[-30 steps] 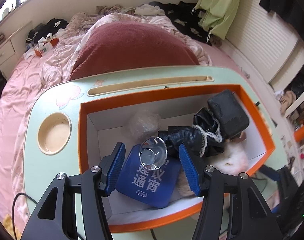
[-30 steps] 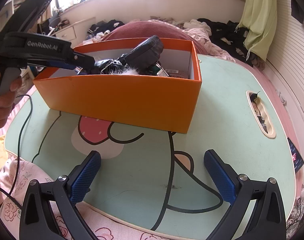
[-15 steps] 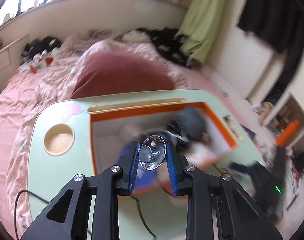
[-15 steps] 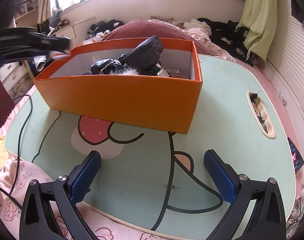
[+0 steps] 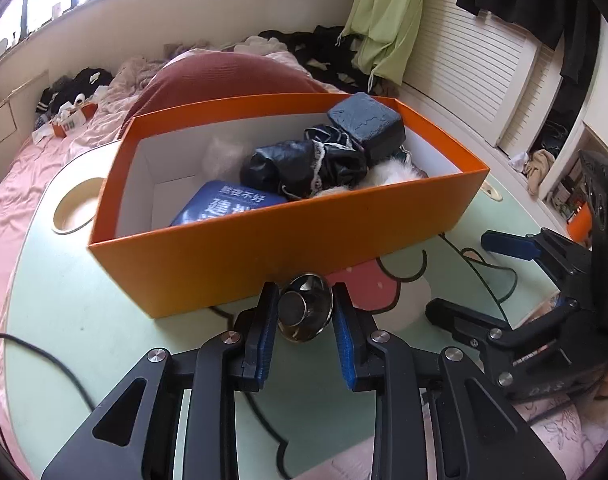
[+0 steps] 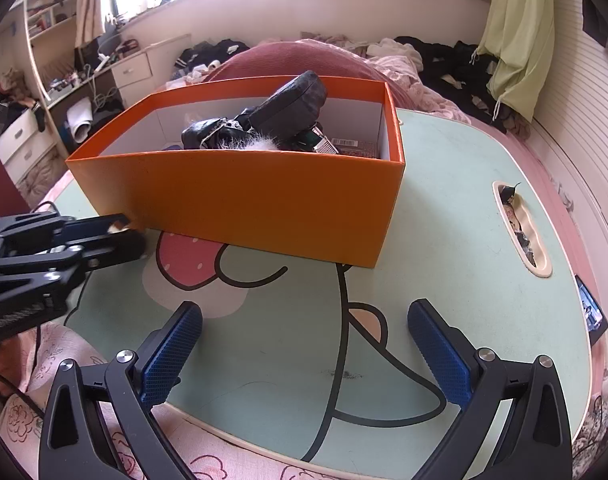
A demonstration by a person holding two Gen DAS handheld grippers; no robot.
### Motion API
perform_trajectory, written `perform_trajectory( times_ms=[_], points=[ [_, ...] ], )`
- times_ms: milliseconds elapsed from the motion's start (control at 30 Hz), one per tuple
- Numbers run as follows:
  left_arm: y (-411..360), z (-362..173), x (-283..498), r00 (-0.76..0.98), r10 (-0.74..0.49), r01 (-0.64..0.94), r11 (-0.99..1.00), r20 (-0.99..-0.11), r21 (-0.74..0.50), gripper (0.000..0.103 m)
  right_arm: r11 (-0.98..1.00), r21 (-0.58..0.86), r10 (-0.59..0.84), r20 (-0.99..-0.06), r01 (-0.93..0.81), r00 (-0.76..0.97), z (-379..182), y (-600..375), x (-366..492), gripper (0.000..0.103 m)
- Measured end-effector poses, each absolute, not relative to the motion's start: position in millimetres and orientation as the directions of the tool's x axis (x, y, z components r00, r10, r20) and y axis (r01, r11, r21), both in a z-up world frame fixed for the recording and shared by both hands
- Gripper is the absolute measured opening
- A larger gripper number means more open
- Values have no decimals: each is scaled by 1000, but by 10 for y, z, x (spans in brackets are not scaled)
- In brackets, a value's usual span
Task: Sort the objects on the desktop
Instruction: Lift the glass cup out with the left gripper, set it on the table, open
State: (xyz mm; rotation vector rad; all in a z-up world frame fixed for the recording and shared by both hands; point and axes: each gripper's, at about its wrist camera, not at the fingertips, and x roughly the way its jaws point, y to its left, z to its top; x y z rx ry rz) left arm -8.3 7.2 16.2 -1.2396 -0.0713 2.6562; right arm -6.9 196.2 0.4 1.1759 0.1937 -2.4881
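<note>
1. Your left gripper point(image 5: 304, 320) pinches the small glass cup point(image 5: 304, 307), sideways, near the orange box point(image 5: 288, 236), above the table point(image 5: 64, 280); seemingly lifted out for sorting.
2. Your right gripper point(image 6: 304, 354) hangs spread wide, empty.

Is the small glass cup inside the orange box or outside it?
Outside. The left gripper is shut on the small glass cup, in front of the orange box, above the table.
</note>
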Motion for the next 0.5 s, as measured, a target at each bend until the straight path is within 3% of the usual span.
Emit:
perform_trajectory(
  times_ms=[67, 133, 233, 333, 500],
  points=[
    [59, 177, -54, -633, 204, -162, -978, -747, -130, 38, -918, 37, -279, -767, 395, -578, 5, 1963, -70, 103],
    [21, 251, 11, -668, 191, -148, -981, -720, -122, 60, -918, 37, -279, -767, 395, -578, 7, 1964, -71, 103],
    [-58, 358, 178, -724, 179, -137, -984, -666, -115, 81, -918, 37, -279, -767, 395, -577, 7, 1966, -71, 103],
    [-116, 373, 328, -728, 181, -155, -983, -662, -98, 83, -918, 37, -279, -767, 394, -578, 9, 1967, -70, 103],
    [-7, 89, 339, -673, 122, -169, -986, -730, -9, 83, -918, 34, -277, -767, 395, -578, 1, 1964, -67, 103]
  ],
)
